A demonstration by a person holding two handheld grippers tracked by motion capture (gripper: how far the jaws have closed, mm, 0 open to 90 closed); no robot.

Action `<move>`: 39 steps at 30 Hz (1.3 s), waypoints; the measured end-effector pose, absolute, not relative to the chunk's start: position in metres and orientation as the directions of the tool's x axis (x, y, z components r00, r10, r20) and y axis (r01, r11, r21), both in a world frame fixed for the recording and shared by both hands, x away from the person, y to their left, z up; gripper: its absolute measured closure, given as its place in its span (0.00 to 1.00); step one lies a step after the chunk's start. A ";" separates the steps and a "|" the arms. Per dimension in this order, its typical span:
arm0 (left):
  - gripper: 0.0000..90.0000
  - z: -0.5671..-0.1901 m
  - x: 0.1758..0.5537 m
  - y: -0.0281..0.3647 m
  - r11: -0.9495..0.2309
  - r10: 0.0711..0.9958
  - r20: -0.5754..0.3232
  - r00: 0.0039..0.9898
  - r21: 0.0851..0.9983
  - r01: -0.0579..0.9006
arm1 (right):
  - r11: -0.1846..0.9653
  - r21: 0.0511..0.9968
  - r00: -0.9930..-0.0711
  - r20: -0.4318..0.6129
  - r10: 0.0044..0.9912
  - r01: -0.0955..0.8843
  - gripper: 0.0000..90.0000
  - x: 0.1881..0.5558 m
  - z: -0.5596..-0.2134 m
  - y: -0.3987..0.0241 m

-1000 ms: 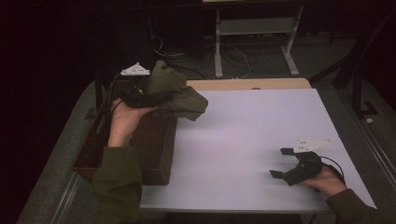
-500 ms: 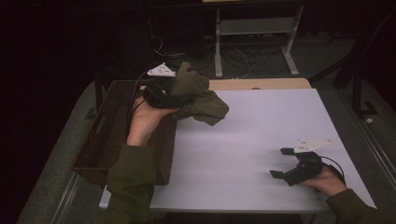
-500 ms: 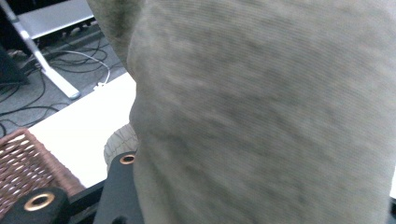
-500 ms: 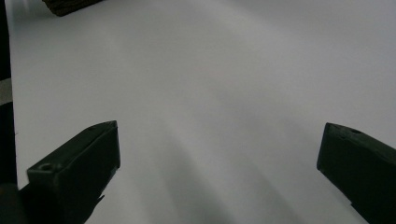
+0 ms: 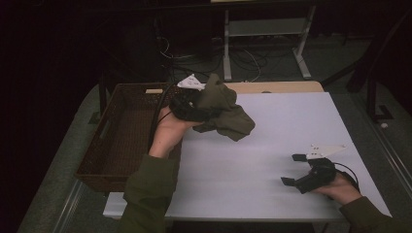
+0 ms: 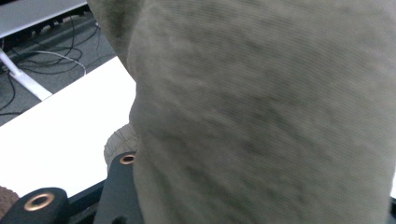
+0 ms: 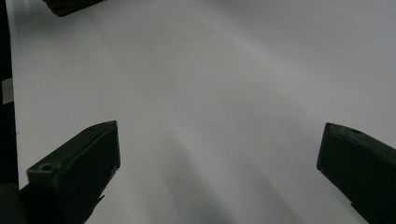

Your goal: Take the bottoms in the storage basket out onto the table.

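Note:
A crumpled olive-green cloth (image 5: 224,110) hangs in the air over the back left part of the white table (image 5: 272,141). My left gripper (image 5: 200,109) is shut on it, its fingertips buried in the folds. In the left gripper view the cloth (image 6: 261,112) drapes close to the camera and covers most of the jaws; one black jaw base pokes out at the bottom left. My right gripper (image 5: 293,169) rests low over the table's front right, held by a hand. Its jaws stand wide apart, and in the right gripper view the right gripper (image 7: 219,158) has bare white tabletop between them.
A brown wicker basket (image 5: 104,131) stands along the table's left side, just left of the left forearm. Behind the table are a wooden strip (image 5: 286,87), floor cables (image 5: 194,58) and a white metal stand (image 5: 265,29).
My left hand has carried the cloth to the right and slightly forward, from above the basket to above the table's left edge. The right gripper has stayed put.

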State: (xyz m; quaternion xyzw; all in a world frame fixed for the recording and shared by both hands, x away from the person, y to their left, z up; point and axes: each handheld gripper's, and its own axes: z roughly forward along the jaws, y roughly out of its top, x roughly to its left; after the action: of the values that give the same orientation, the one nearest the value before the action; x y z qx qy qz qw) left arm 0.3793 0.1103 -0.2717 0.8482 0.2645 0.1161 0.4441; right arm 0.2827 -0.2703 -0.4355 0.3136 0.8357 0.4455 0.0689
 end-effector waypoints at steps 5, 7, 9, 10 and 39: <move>0.57 -0.280 0.377 0.098 -0.478 0.542 -0.039 0.840 0.807 0.346 | 0.405 0.791 -0.795 0.161 0.584 0.458 0.00 0.282 -0.435 -0.270; 0.57 -0.284 0.376 0.093 -0.486 0.537 -0.038 0.843 0.802 0.346 | 0.406 0.791 -0.796 0.161 0.583 0.457 0.00 0.282 -0.435 -0.270; 0.57 -0.288 0.375 0.088 -0.498 0.529 -0.036 0.848 0.796 0.344 | 0.409 0.789 -0.797 0.161 0.582 0.458 0.00 0.282 -0.435 -0.270; 0.57 -0.290 0.375 0.085 -0.499 0.528 -0.037 0.849 0.795 0.345 | 0.410 0.789 -0.798 0.160 0.581 0.457 0.00 0.282 -0.435 -0.270; 0.57 -0.348 0.372 0.031 -0.572 0.446 -0.091 0.890 0.736 0.362 | 0.413 0.791 -0.802 0.157 0.576 0.451 0.00 0.281 -0.434 -0.272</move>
State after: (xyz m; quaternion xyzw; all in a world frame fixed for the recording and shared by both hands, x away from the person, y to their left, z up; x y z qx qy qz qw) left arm 0.3720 0.0308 -0.3484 0.8850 0.2282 0.0522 0.4023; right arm 0.2812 -0.2716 -0.4343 0.3067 0.8375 0.4468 0.0697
